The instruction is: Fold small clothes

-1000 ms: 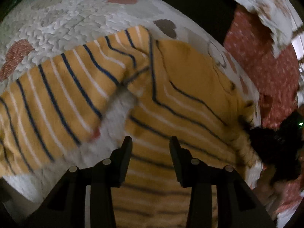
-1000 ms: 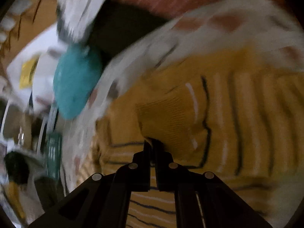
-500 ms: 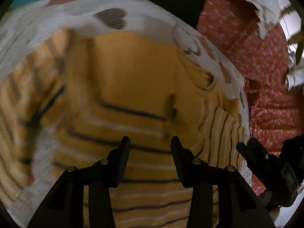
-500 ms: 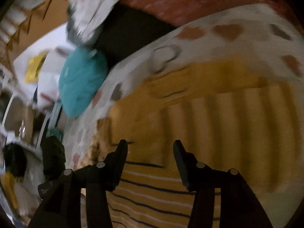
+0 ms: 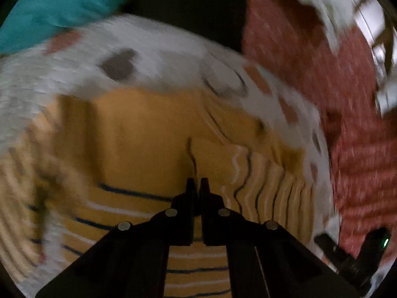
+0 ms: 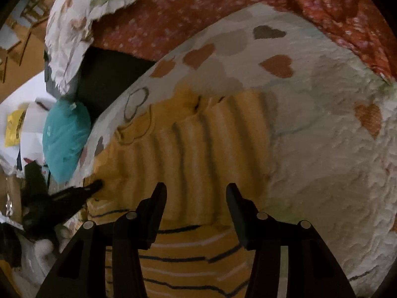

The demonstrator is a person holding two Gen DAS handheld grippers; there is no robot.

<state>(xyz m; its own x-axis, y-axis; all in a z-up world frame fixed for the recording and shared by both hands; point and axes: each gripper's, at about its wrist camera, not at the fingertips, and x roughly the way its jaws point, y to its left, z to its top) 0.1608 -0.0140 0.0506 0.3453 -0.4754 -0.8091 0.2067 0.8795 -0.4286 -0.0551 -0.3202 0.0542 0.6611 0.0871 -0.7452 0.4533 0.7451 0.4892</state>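
A yellow shirt with dark and white stripes point(image 5: 139, 149) point(image 6: 198, 144) lies flat on a white blanket with hearts point(image 5: 148, 74) point(image 6: 322, 149). One striped sleeve point(image 6: 211, 134) is folded across the body. My left gripper point(image 5: 197, 182) is shut, its tips pinching a crease of the shirt at the edge of that folded sleeve. In the right wrist view it point(image 6: 82, 192) reaches in from the left onto the shirt's side. My right gripper point(image 6: 196, 193) hangs open above the folded sleeve with nothing between its fingers. It also shows in the left wrist view's lower right corner point(image 5: 347, 253).
A teal cloth point(image 5: 57, 7) point(image 6: 65, 139) lies beyond the blanket's far edge. Red dotted fabric point(image 5: 335, 99) point(image 6: 198, 5) borders the blanket, with a white floral cloth point(image 6: 79, 12) on it. Bare blanket spreads to the right of the shirt.
My right gripper let go of the sleeve it had carried over the body, opened and drew back. My left gripper moved right across the shirt and shut at the sleeve's edge.
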